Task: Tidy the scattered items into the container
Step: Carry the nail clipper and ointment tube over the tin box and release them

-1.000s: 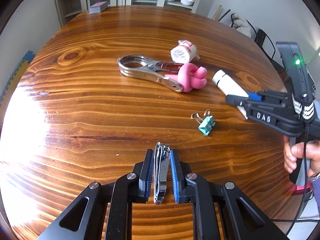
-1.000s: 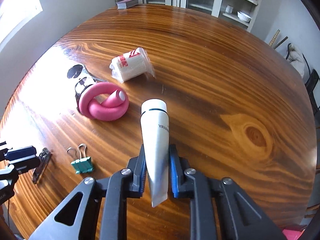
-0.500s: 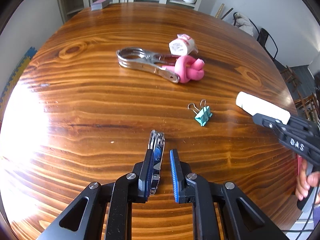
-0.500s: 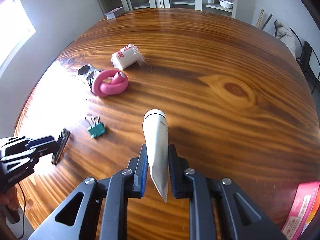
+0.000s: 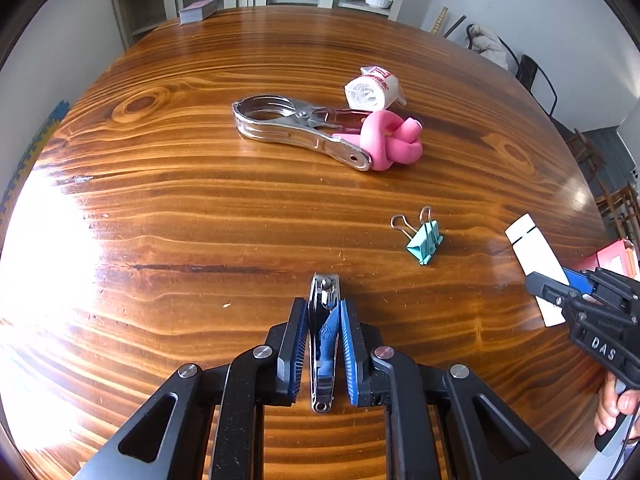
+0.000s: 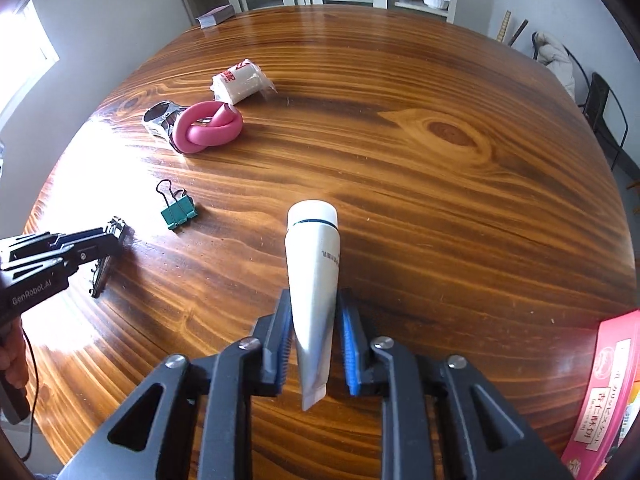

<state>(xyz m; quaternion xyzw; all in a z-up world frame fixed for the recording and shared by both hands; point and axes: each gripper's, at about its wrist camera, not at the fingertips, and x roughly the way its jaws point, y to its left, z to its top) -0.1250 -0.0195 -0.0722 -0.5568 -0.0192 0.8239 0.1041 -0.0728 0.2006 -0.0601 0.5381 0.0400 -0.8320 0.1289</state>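
Left gripper, bottom centre of its own view: jaws closed on a nail clipper, blue pads pressing both flat sides, the clipper's cutting end sticking out toward the wooden table; from the right wrist view the clipper's lower end appears at or just above the tabletop, contact uncertain. Right gripper, bottom centre of its view: jaws opening, with a white squeeze tube between them, cap end pointing away, crimped end hanging toward the camera; a gap shows at the right pad, while the left side appears to touch the tube. The container looks to be the pink-red box at the lower right edge of that view; its opening is not visible. Judgement: the tube appears to sit over bare wood, left of the box, so a release here may miss it; better to close again, carry right until the tube is over the box, then open. Left side: lift the clipper straight up before travelling, keeping the grip low on the body so it cannot pivot. Still to collect: teal binder clip at centre right, metal clamp, pink foam twist touching the clamp's handles, and wrapped white roll just behind them.
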